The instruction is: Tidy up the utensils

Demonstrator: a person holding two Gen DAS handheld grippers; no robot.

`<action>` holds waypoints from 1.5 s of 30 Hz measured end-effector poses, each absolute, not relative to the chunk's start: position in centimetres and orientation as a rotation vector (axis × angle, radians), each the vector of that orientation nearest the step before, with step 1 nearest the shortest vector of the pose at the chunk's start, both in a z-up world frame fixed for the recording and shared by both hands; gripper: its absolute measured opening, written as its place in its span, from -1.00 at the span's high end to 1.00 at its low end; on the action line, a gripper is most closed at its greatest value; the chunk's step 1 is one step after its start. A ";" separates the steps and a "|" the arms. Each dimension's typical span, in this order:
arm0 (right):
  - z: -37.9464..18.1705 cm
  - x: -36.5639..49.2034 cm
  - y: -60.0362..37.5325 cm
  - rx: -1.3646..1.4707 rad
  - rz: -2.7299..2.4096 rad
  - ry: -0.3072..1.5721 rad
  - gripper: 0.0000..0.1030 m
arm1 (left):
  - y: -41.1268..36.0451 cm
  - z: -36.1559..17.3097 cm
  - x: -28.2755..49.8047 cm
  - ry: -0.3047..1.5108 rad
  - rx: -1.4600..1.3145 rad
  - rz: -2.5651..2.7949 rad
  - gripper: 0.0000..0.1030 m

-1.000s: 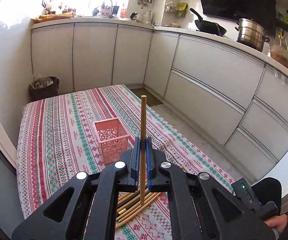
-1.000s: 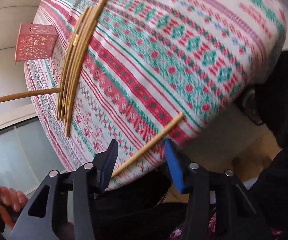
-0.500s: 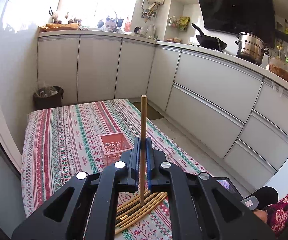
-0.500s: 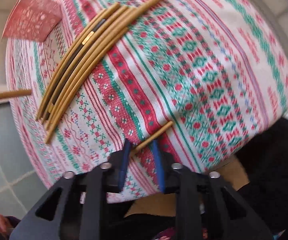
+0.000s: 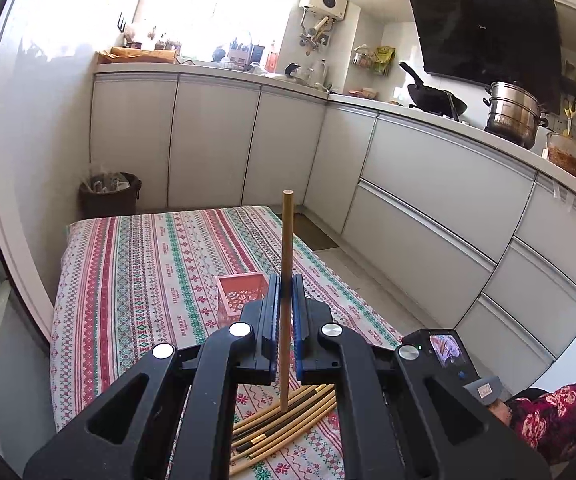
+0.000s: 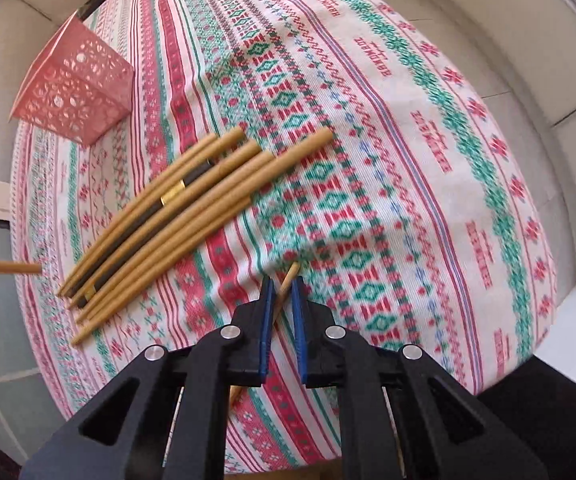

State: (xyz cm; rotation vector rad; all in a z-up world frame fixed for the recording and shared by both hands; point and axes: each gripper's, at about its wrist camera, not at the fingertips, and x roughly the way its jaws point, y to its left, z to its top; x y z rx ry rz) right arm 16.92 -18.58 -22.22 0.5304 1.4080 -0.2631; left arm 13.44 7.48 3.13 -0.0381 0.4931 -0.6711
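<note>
The left gripper pinched a smooth round bamboo chopstick upright, the perforated pink basket sitting at 11 o'clock. The right gripper clamped another slim chopstick over the woven striped bench, the loose pile at 10 o'clock.

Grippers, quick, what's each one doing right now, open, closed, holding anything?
Left gripper: closed on an upright chopstick.
Right gripper: closed on a single chopstick above the tablecloth.
</note>
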 end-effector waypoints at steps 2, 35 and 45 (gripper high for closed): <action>-22.3 17.1 -19.3 0.602 -0.244 1.421 0.57 | 7.5 3.2 13.5 0.493 -0.040 -0.669 0.91; -7.8 4.2 -18.0 0.400 0.033 0.650 0.90 | 6.3 2.9 11.2 0.470 -0.050 -0.673 0.91; -3.1 2.9 -18.7 0.412 0.084 0.547 0.90 | 5.2 2.7 11.4 0.470 -0.046 -0.668 0.91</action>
